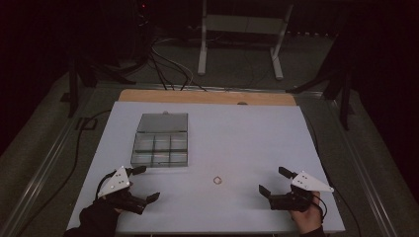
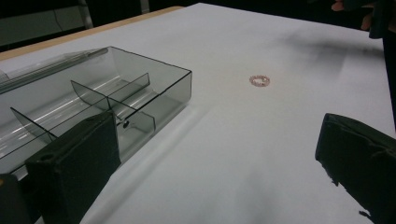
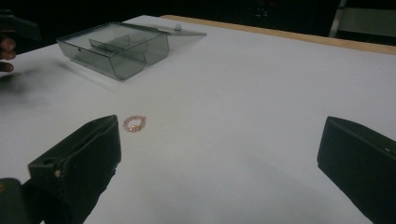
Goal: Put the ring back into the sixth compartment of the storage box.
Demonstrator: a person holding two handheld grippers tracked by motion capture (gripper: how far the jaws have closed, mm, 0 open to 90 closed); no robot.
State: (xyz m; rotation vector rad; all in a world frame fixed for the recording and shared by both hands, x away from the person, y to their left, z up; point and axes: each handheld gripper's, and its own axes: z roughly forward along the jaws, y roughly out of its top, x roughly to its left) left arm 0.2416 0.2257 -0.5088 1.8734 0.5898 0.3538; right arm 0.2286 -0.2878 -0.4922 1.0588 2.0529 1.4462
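From the high view, a small beaded ring point(image 1: 217, 179) lies alone on the white table point(image 1: 247, 143), roughly midway between the left claw point(image 1: 146, 183) and the right claw point(image 1: 274, 179), well apart from both; each claw is held low over the near edge with its jaws spread wide and nothing between them. A smoky clear plastic organiser box point(image 1: 159, 147) with divided compartments sits on the table beyond the left claw, its lid point(image 1: 162, 122) folded back flat behind it. In the left gripper view, the left claw point(image 2: 219, 149) gapes over bare table, one jaw just in front of the box's point(image 2: 107, 102) near corner, while the pinkish ring point(image 2: 259, 80) rests farther off to the right of the box, apart from it. In the right gripper view, the right claw point(image 3: 219, 144) is likewise spread, and the ring point(image 3: 134, 123) lies on the table just beyond the tip of the jaw at the left of that view, not touching it; the open box point(image 3: 116, 49) stands well behind it, near the far side of the table.
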